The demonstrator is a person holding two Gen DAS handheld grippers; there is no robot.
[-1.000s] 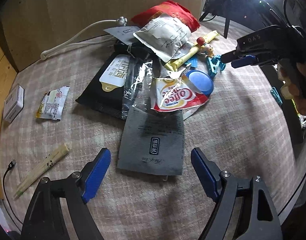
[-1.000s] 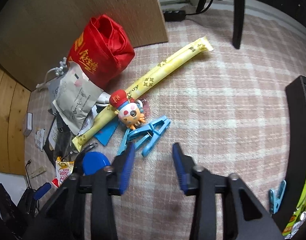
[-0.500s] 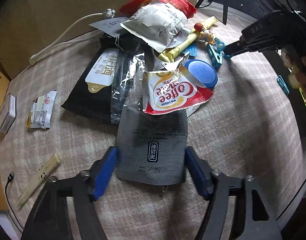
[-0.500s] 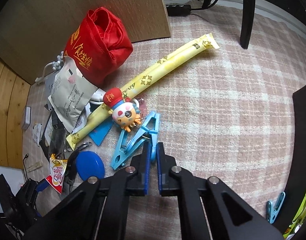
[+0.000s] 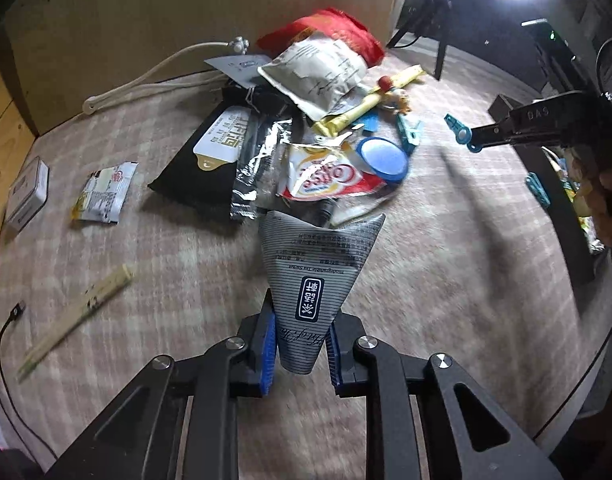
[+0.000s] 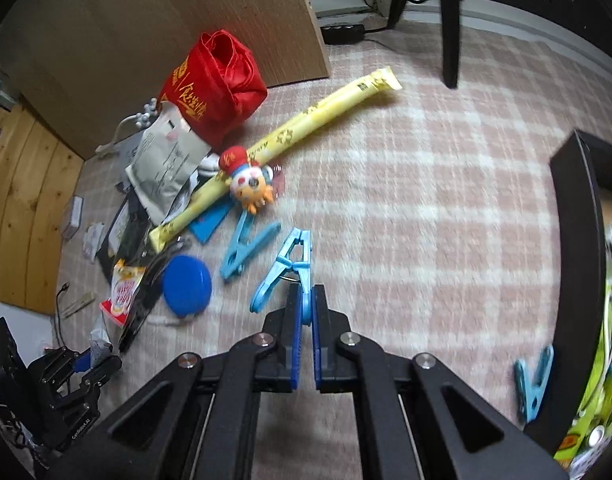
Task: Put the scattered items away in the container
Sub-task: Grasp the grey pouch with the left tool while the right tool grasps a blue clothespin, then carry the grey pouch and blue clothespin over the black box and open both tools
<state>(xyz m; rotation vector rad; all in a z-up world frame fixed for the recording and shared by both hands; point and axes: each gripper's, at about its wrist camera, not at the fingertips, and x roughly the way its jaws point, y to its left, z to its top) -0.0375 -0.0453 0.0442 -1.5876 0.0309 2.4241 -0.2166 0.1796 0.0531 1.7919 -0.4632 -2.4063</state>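
Observation:
My left gripper (image 5: 300,344) is shut on a grey striped pouch (image 5: 317,268), which is pinched into a cone and lifted off the carpet. My right gripper (image 6: 306,320) is shut on a blue clothes peg (image 6: 290,268) and holds it above the carpet; it also shows in the left wrist view (image 5: 461,134). The black container (image 6: 577,264) stands at the right edge with items inside. A pile of scattered items lies ahead: a coffee sachet (image 5: 325,176), a blue round lid (image 5: 381,158), a black pack (image 5: 214,152), a red bag (image 6: 214,84), a yellow stick pack (image 6: 290,136) and a clown toy (image 6: 250,184).
A second blue peg (image 6: 246,248) lies by the pile and a third (image 6: 533,380) beside the container. A small sachet (image 5: 106,192), a white box (image 5: 26,196), a chopstick sleeve (image 5: 78,316) and a cable (image 5: 10,332) lie at left. A cardboard panel (image 5: 186,12) stands behind.
My left gripper closed on the grey pouch and lifted it, folding it into a cone. My right gripper, shut on the peg, lifted it away from the pile.

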